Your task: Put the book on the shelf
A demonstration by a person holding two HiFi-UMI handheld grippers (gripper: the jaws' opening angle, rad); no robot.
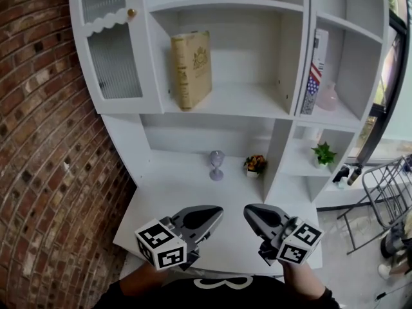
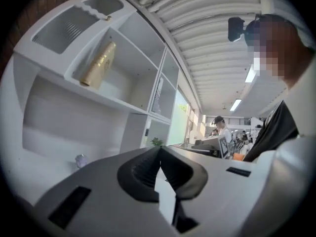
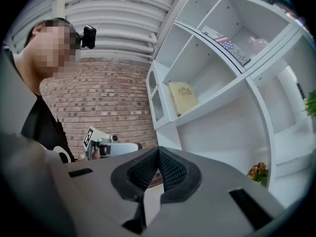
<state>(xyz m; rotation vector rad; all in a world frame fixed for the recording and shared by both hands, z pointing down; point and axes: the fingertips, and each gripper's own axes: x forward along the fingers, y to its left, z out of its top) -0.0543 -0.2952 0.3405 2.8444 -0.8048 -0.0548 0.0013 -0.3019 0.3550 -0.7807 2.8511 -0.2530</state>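
A tan book (image 1: pixel 191 69) with gold ornament stands upright, leaning slightly, on the white shelf (image 1: pixel 244 108) of the cabinet. The left gripper view shows the book (image 2: pixel 98 64) high up, and the right gripper view shows the book (image 3: pixel 182 98) in its open compartment. Both grippers hang low over the white desk top (image 1: pixel 193 192), close to the person and far below the book. My left gripper (image 1: pixel 219 210) (image 2: pixel 159 149) is shut with nothing in it. My right gripper (image 1: pixel 248 210) (image 3: pixel 158 149) is likewise shut and empty.
A small glass goblet (image 1: pixel 217 165) and a flower pot (image 1: pixel 255 165) stand at the desk's back. On the right shelves are a flag-patterned book (image 1: pixel 315 69), a pink vase (image 1: pixel 327 98) and a green plant (image 1: pixel 323 153). A brick wall (image 1: pixel 45 140) is left, a metal frame (image 1: pixel 386 192) right.
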